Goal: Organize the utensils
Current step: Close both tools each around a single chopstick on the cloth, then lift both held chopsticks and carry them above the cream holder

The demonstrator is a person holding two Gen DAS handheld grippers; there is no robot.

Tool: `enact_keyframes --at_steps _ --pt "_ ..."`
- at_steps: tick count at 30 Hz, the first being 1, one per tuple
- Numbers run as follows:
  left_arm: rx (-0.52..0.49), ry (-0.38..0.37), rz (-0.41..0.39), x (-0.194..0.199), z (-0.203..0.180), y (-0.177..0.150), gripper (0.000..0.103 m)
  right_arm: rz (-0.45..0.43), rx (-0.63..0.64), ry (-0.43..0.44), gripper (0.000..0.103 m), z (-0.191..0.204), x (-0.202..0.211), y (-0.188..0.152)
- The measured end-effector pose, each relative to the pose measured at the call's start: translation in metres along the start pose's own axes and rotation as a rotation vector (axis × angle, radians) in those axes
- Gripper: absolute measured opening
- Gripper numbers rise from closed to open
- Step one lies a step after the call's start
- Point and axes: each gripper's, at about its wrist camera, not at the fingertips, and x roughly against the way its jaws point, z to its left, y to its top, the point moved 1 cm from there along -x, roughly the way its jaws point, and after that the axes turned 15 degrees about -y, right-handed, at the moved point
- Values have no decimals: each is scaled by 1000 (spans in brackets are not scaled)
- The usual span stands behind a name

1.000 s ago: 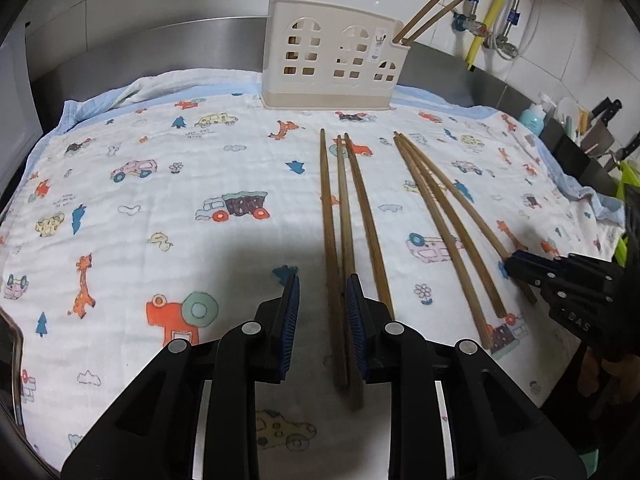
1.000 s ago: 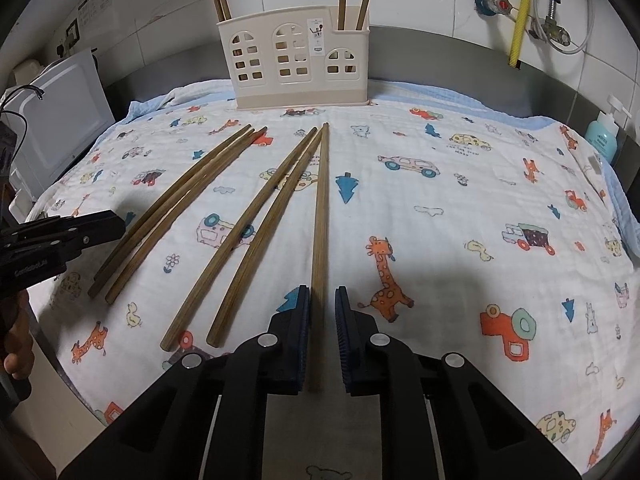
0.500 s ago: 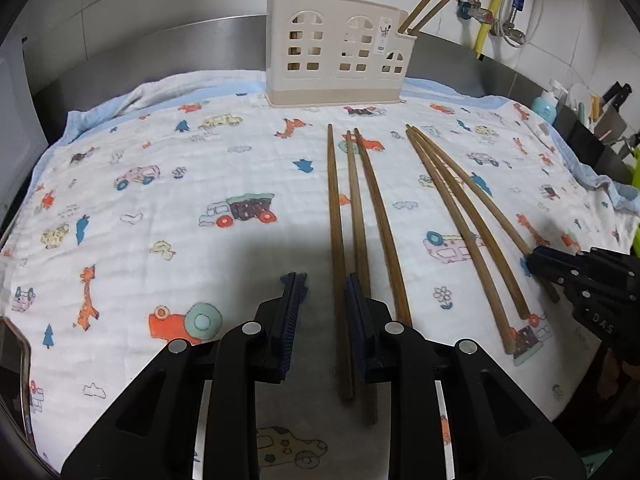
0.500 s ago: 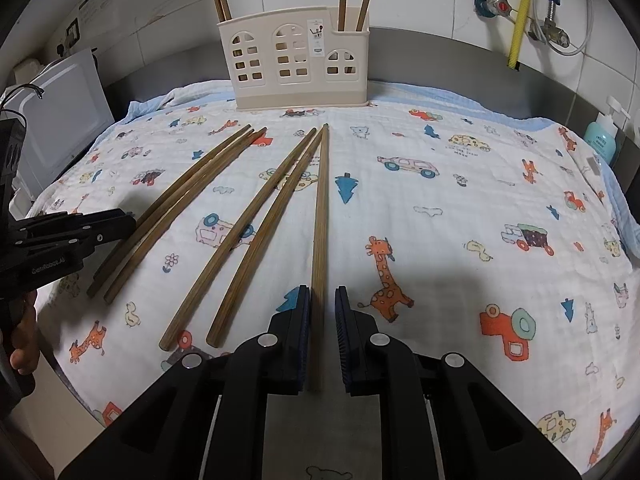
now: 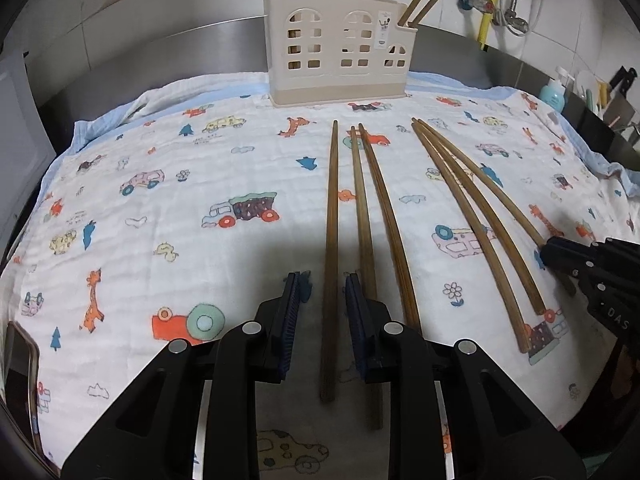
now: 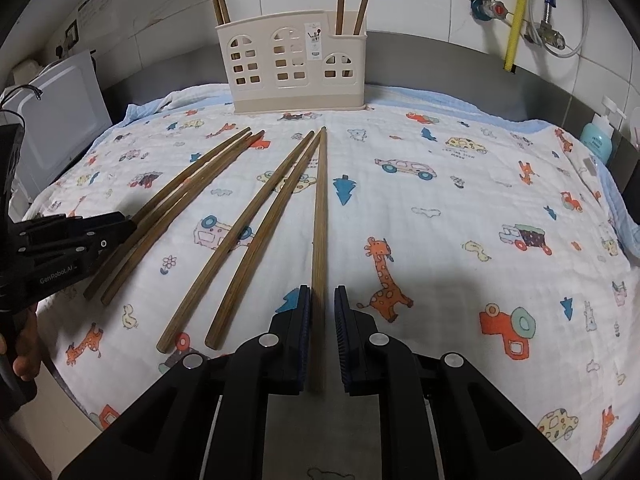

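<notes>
Several long wooden chopsticks lie on a cartoon-print cloth [image 5: 160,200]. My left gripper [image 5: 321,280] is open, its jaws on either side of the leftmost chopstick [image 5: 331,208], not touching it. My right gripper [image 6: 322,294] is open a little, jaws close on either side of the rightmost chopstick [image 6: 319,208], a small gap showing. A cream utensil holder [image 5: 340,48] stands at the back, also in the right wrist view [image 6: 294,64], with chopsticks upright in its end compartments. The other gripper appears at each view's edge, right [image 5: 592,264] and left [image 6: 60,240].
Two more chopsticks [image 5: 384,216] lie right of the left gripper, and three [image 5: 476,208] further right. A white appliance [image 6: 60,120] stands at the left, a teal bottle [image 6: 598,138] and knives [image 5: 616,88] at the right. Taps and hoses [image 6: 516,8] hang on the tiled wall.
My left gripper has shifted right, so the leftmost chopstick now lies between its jaws rather than under the right jaw. My right gripper has barely moved.
</notes>
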Motion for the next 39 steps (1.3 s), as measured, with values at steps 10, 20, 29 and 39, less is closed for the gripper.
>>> enact_keyframes --at_steps 10,20,29,39 --pt "-19 -7 24 -4 -4 3 14 1 -9 4 7 -3 -1 0" --pt "1 -27 21 4 -1 9 6 -74 -12 -7 7 -8 28 18" --pt "-24 -77 -91 39 -9 32 6 -187 -26 14 7 -13 67 54" --pt "-24 -135 -192 64 -6 65 6 -254 2 61 7 -12 88 112"
